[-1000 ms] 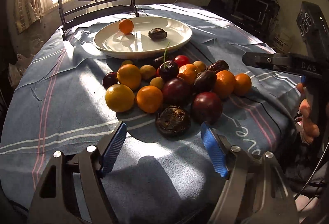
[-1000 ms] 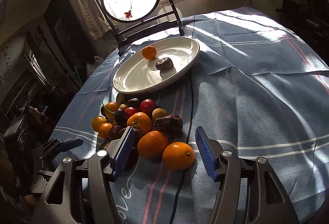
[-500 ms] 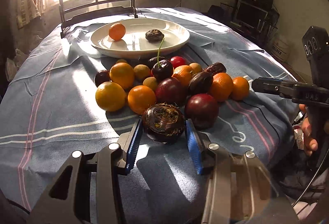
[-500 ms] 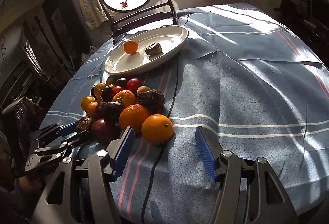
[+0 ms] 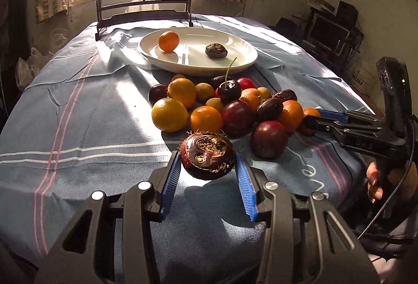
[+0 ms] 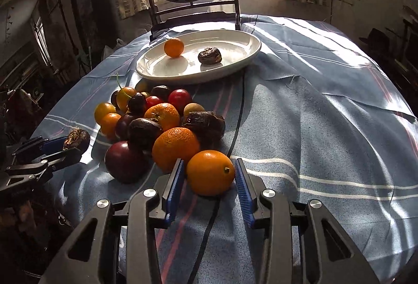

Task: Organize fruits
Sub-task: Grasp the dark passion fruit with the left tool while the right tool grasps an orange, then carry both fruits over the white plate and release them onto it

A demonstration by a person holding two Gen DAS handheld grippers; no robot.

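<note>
Two fruits sit on the plate (image 5: 245,55) ahead; left gripper (image 5: 207,174) clasps a water chestnut (image 5: 207,154), right gripper (image 6: 209,179) brackets an orange (image 6: 210,172), contact unclear, pile (image 6: 156,124) unsorted

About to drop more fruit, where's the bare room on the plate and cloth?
The plate is bare right of the brown fruit and in front of the small orange. Cloth right of the pile is free; the pile itself is crowded.

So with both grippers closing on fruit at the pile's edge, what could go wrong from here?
The left gripper clamps the dark brown, hairy round water chestnut only at its fingertips; it might slip out. The right gripper brackets the smooth orange citrus, which touches a neighbouring rough-skinned orange, so lifting may set the pile rolling across the blue striped cloth.
</note>
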